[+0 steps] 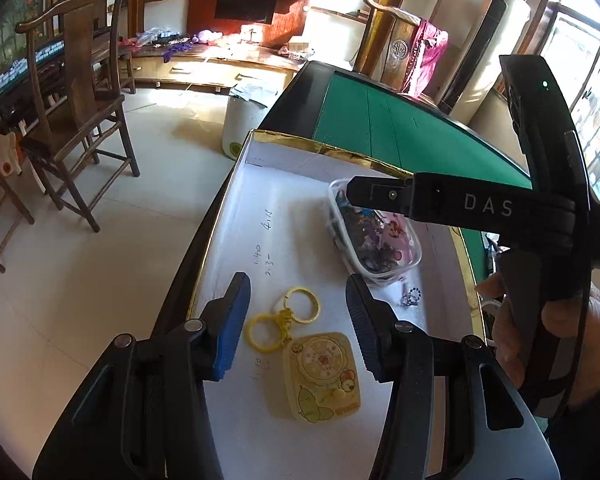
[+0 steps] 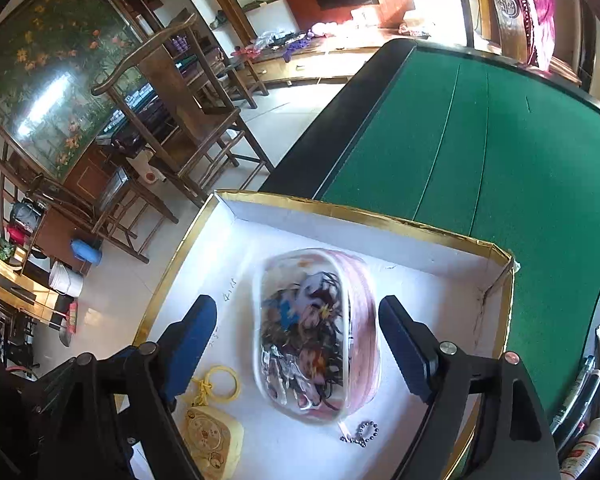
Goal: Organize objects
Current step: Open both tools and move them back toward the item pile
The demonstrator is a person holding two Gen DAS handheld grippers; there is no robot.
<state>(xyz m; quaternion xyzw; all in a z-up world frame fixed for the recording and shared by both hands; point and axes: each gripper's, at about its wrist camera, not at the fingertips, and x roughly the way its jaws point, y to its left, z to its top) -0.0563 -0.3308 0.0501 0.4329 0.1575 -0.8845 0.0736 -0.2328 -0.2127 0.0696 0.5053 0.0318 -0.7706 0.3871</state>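
**A:** Both your grippers hang over the white box (image 2: 440, 248) with the gold rim, at the corner of the green table (image 2: 480, 140). Your right gripper (image 2: 300, 344) has its jaws wide apart and empty, either side of the clear pouch (image 2: 316, 336) lying on the box floor. Your left gripper (image 1: 296, 320) stands about half open, nothing in it, over the yellow keychain (image 1: 320, 376) with its two rings.

**B:** So which do I take first?

**A:** I'd judge the pouch. Come straight down so the pads meet its long sides evenly; it looks soft and bulging, so close slowly or it may squirm out.

**B:** And the bead chain (image 2: 362, 434) at its near end?

**A:** It may be fixed to the pouch, though the blur there stops me being sure. Lift gently and watch whether it trails. Keep your left clear of the rings until the right is away.
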